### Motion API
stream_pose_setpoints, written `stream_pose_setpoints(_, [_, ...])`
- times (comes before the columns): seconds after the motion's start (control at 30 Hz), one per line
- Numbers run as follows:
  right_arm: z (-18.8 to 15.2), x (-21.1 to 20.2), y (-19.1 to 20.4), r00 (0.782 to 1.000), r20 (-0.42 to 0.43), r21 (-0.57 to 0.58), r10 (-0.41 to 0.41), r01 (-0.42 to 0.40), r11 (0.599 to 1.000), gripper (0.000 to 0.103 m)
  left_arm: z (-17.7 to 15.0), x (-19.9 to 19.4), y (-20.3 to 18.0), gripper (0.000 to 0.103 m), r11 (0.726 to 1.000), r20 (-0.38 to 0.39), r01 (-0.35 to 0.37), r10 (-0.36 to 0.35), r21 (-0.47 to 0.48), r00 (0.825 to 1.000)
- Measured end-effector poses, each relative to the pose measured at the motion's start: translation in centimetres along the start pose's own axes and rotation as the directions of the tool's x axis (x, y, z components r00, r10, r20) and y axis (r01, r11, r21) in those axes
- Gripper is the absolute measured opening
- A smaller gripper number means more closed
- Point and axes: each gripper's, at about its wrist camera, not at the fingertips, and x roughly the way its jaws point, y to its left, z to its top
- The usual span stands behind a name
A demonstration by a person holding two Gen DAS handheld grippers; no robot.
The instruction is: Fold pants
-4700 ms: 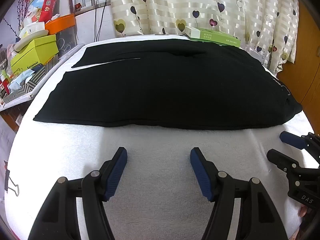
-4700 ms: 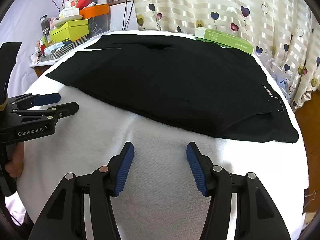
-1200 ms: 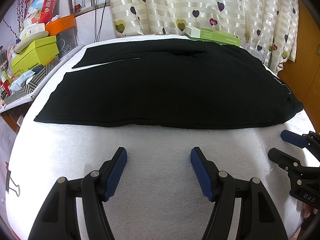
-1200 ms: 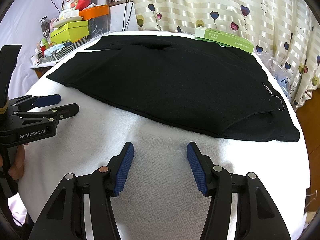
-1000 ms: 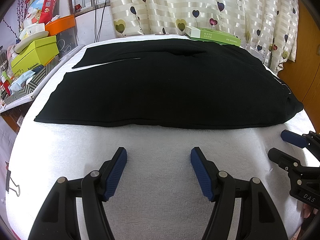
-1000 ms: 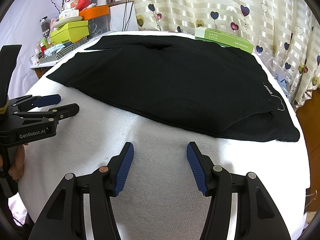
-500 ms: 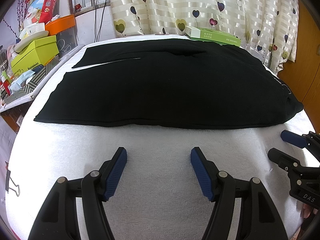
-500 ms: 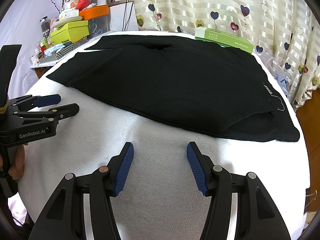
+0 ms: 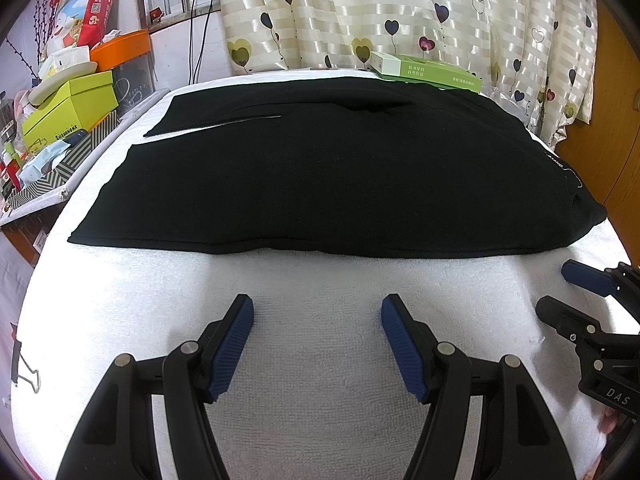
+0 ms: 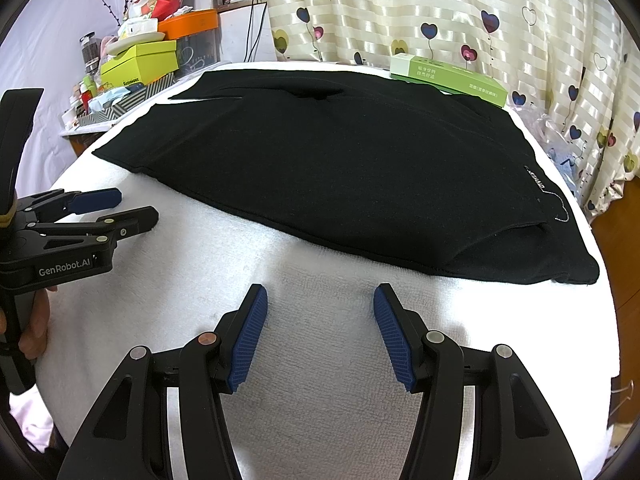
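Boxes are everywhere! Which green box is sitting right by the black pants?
The long flat pale green box at the table's far edge, before the heart curtain, beside the black pants. The lime-green box sits off the table, stacked in clutter.

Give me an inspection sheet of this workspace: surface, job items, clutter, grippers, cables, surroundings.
Surface: white towelling cover over the table, smooth near the grippers.
Job's things: black fabric pants lying flat, legs to the left, waistband with small white label to the right; no fold begun.
Clutter: long green cardboard box on the far edge, touching the pants; metal binder clip at the left edge.
Grippers: left gripper and right gripper both open, empty, short of the pants.
Cables: black cord hanging from a window-sill charger.
Surroundings: heart-print striped curtain; stacked yellow-green boxes on a side shelf.
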Motion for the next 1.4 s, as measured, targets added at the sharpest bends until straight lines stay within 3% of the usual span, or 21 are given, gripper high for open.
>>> stream_pose_setpoints(0.73, [0.1, -0.2, 0.0, 1.0, -0.018, -0.024, -0.001, 0.001, 1.0, 0.056, 0.0, -0.1, 0.0, 0.068, 1.0, -0.005, 0.003, -0.003, 0.001, 1.0])
stream_pose_setpoints(0.93, [1.1, -1.8, 0.1, 1.0, 0.001, -0.05, 0.025, -0.024, 0.998, 0.056, 0.6, -1.0, 0.0, 0.067, 0.999, -0.033, 0.052, -0.051, 0.006, 0.998])
stream_pose_setpoints(1.13, [4.6, -2.3, -0.6, 0.996, 0.022, -0.096, 0.09, -0.088, 0.992, 0.056, 3.8, -2.1, 0.5, 0.067, 0.994, 0.0, 0.099, -0.099, 0.042, 0.995])
stream_pose_setpoints(1.4, [10.9, 0.6, -3.3, 0.993, 0.032, -0.159, 0.112, -0.105, 0.982, 0.056, 10.7, 0.0, 4.2, 0.067, 0.997, 0.071, 0.06, -0.062, 0.039, 0.996])
